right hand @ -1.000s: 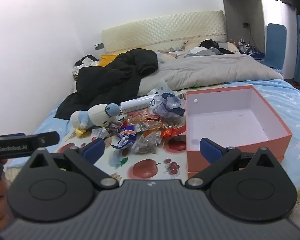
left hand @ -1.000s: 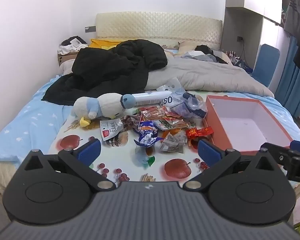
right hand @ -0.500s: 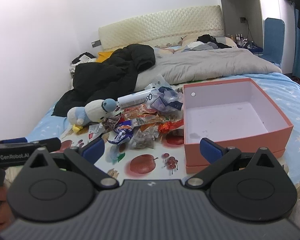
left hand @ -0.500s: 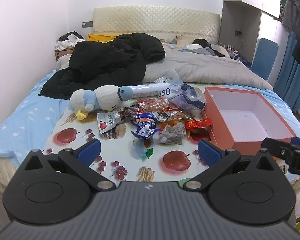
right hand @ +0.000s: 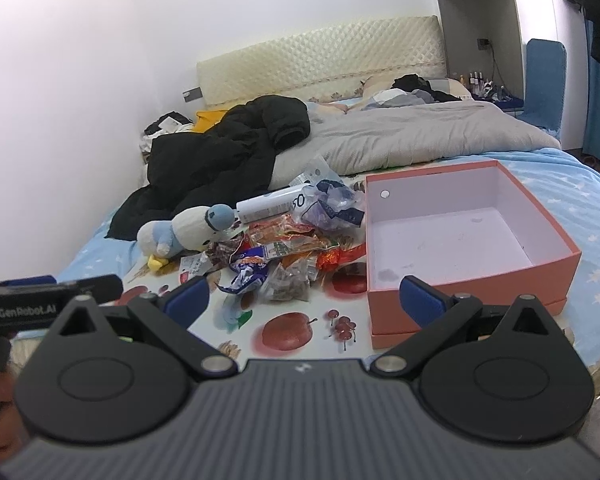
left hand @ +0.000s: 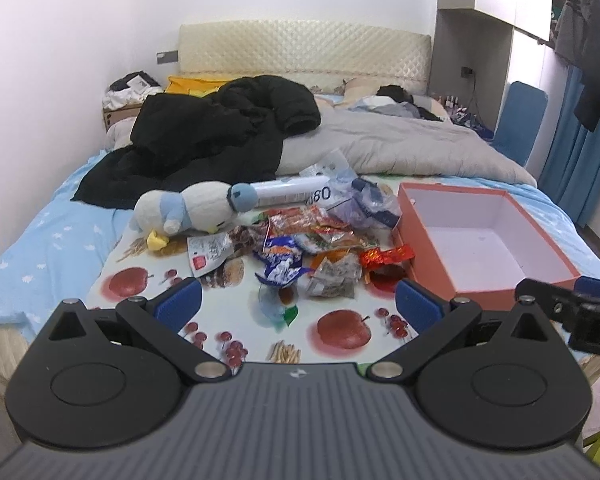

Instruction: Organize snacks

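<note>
Left gripper (left hand: 296,304) hanging above the near edge of the fruit-print cloth (left hand: 340,328), blue fingertips (left hand: 178,304) spread wide with nothing between them. Right gripper (right hand: 304,300) in much the same pose, pads (right hand: 420,300) wide apart and empty, lined up toward the gap between snack pile and box. Each tool visible at the edge of the other's view, side by side and apart.

Out on the cloth, a heap of snack packets (left hand: 312,240): red foil wrapper (left hand: 386,257) just beside the box wall, blue-and-white wrapper (left hand: 280,268) at the front, clear bag of dark bits (left hand: 334,278) next to it, white pouch (left hand: 208,250) off to the left. Behind the heap, a white tube (left hand: 288,192) lying flat, its far end under a crumpled clear bag (left hand: 370,204), contents hard to make out through the creases. Plush penguin (left hand: 188,210) on its side, touching the left of the pile.

Right of the snacks, open orange box (right hand: 472,284), pale inside, holding nothing. Further back, black jacket (left hand: 216,136) and grey duvet (left hand: 412,148) bunched across the bed.
</note>
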Demonstrator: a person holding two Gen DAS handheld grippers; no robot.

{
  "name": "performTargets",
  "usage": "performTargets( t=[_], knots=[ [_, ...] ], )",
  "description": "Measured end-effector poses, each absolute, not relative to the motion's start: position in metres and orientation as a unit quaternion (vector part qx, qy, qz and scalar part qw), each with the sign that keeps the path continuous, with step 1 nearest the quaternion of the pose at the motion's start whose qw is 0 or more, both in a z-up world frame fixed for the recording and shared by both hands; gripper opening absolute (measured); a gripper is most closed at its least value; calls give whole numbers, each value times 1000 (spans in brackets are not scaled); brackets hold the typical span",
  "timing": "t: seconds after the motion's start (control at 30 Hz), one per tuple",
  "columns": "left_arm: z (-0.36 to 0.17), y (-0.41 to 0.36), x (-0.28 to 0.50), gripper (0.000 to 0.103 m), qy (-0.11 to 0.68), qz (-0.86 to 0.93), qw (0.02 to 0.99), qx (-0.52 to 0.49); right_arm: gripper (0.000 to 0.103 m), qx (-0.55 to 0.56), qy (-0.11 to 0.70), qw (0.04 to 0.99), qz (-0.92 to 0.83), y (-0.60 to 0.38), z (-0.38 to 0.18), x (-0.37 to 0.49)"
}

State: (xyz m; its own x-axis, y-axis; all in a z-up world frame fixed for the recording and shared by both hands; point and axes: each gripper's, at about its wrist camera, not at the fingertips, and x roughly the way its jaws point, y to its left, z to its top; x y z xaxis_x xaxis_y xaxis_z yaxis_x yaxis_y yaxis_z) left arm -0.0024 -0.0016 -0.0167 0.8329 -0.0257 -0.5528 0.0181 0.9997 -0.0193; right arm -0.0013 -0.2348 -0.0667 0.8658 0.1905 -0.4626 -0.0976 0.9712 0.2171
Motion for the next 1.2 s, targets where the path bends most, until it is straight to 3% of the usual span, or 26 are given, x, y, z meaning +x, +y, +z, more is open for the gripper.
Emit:
performTargets(
  t=[1.2],
  knots=[
    [-17,-7,3,103,306,-28,952,-4,103,96,248,960,91,-240,-64,-4]
  ],
)
